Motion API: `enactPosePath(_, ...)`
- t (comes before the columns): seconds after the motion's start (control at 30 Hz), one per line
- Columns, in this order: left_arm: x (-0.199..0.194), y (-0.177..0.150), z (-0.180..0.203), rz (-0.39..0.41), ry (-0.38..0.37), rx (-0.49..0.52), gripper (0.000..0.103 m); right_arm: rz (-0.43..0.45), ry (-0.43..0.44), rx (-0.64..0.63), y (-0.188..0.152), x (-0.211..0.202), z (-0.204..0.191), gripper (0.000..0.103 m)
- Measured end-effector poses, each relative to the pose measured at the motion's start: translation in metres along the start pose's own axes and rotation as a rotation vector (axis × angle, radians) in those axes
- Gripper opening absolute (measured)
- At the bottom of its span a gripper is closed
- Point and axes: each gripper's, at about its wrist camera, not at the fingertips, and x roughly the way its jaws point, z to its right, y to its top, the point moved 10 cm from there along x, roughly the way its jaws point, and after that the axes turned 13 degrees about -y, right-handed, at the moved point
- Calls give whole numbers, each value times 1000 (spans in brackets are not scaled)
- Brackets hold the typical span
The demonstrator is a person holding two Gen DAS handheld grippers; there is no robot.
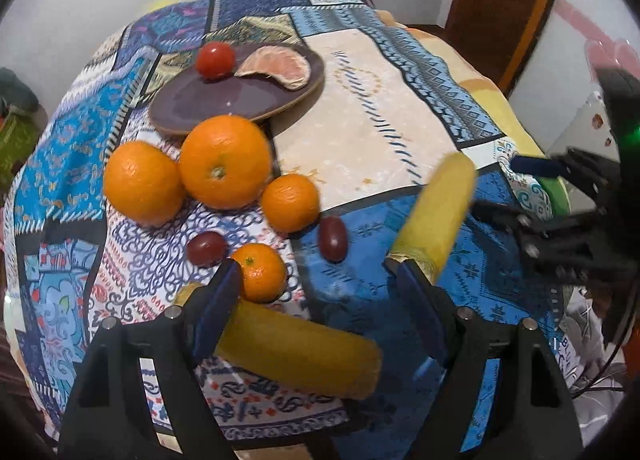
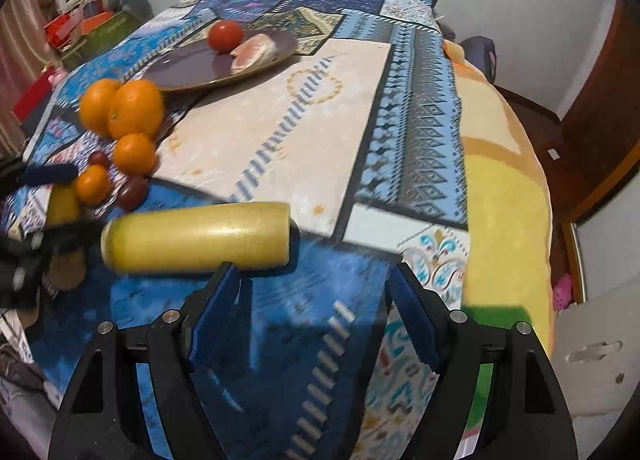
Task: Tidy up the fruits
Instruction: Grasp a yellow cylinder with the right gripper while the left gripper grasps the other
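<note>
left gripper [image 1: 316, 272]: fingers wide, empty — near banana piece [image 1: 304, 352] crosses below them, long axis across the gap
right gripper [image 2: 314, 274]: fingers wide, empty — far banana piece [image 2: 196, 238] just ahead-left, lying sideways
plate [image 1: 208, 108]: far side of the bench

Plate: dark round plate [image 1: 224, 100] behind the oranges, bearing red tomato [image 1: 215, 59] left of peeled citrus segment [image 1: 278, 68].
Oranges: four round orange fruits [image 1: 225, 162] clustered before the plate, two dark red grapes [image 1: 332, 239] among them.

You get bright, even indoor light with soft shadows, heavy fisheye bending and dark vignetted corners in both views, and motion blur smearing the nearest fruit.
</note>
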Motion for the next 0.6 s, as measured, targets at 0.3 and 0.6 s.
enactPosePath(0.3, -18, 1, -2, 47, -21, -48, 80, 34, 11, 15, 27, -3, -4, 75)
enactPosePath(0.6, -52, -31, -36, 90, 5, -232, 91, 71, 92, -47, 24, -29, -50, 82)
